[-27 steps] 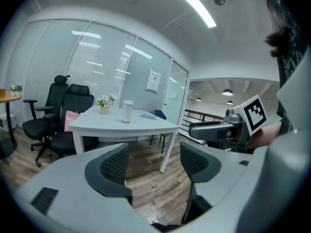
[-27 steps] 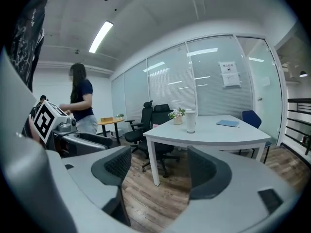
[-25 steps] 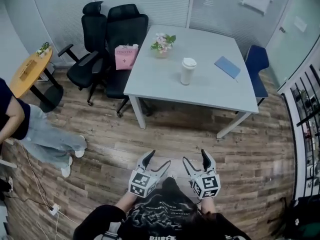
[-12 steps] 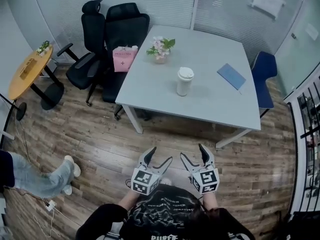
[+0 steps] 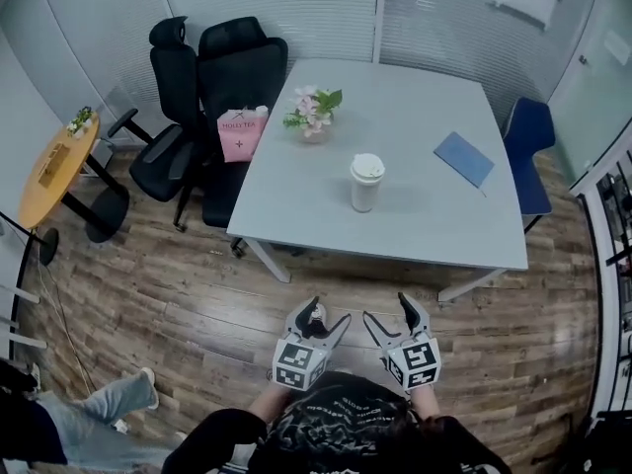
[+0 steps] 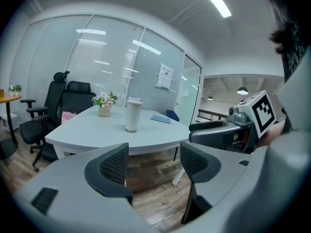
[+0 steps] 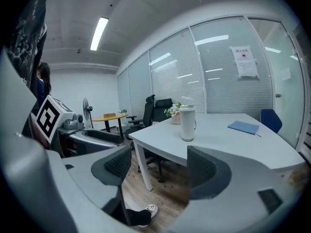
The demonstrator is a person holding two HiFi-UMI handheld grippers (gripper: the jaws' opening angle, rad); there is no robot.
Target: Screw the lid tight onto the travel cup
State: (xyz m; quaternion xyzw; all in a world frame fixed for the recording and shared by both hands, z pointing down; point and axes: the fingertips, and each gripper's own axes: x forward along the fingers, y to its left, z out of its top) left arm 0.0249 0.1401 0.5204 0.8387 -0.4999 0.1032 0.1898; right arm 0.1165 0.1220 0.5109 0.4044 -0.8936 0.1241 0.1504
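Bright, even, cool light fell from ceiling strip lamps high above the fingers and streaked the glass wall beyond them. Shadows were soft. Both gripper views bowed strongly and darkened at the corners, and the near fingers looked slightly soft.

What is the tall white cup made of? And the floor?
The travel cup looks like smooth white metal or plastic, with a soft even sheen; which one, I cannot tell. The floor looks like brown wood planks with streaky grain, possibly laminate.
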